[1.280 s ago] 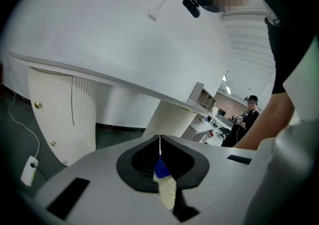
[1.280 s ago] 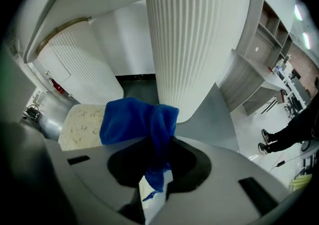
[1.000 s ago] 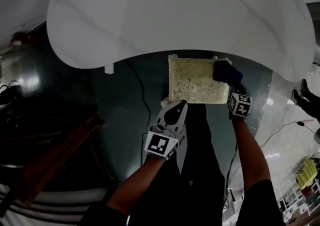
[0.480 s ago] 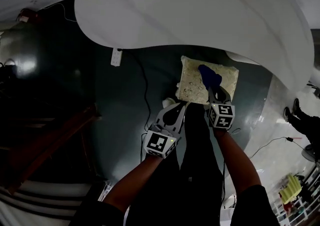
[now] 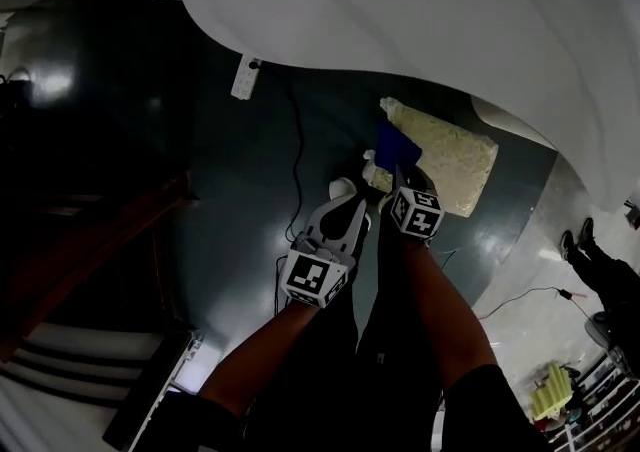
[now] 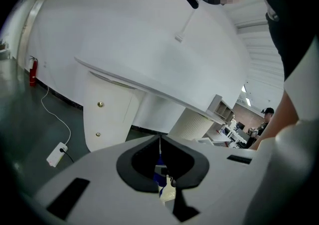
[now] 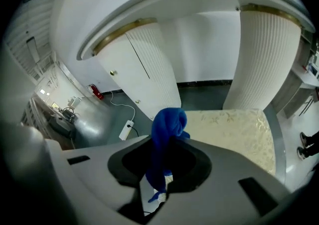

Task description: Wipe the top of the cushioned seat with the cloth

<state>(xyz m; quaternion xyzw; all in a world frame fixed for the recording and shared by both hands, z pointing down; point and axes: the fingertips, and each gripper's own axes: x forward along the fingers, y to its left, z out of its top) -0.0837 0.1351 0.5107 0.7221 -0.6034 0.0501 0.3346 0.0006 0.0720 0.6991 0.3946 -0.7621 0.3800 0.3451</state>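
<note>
The right gripper (image 5: 403, 178) clamps the cloth (image 5: 394, 143) at the left end of the seat (image 5: 455, 162), whose long axis stretches to the right. The left gripper (image 5: 352, 212), jaws together, hangs just beside.

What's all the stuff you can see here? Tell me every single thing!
Cushioned seat: one, cream with a pattern, on the floor under the desk's edge.
Cloth: one, blue, at the seat's edge.
Desk: one, white and curved, above the seat.
Power strip: one, white, on the floor by the desk.
Fire extinguisher: one, red, by the far wall.
Floor: dark grey, shiny.
Other person: one, dark clothes, far right.
Left tool: one, white, jaws shut, empty.
Right tool: one, white, shut on the cloth.
Arms: two, bare, bottom of the head view.
</note>
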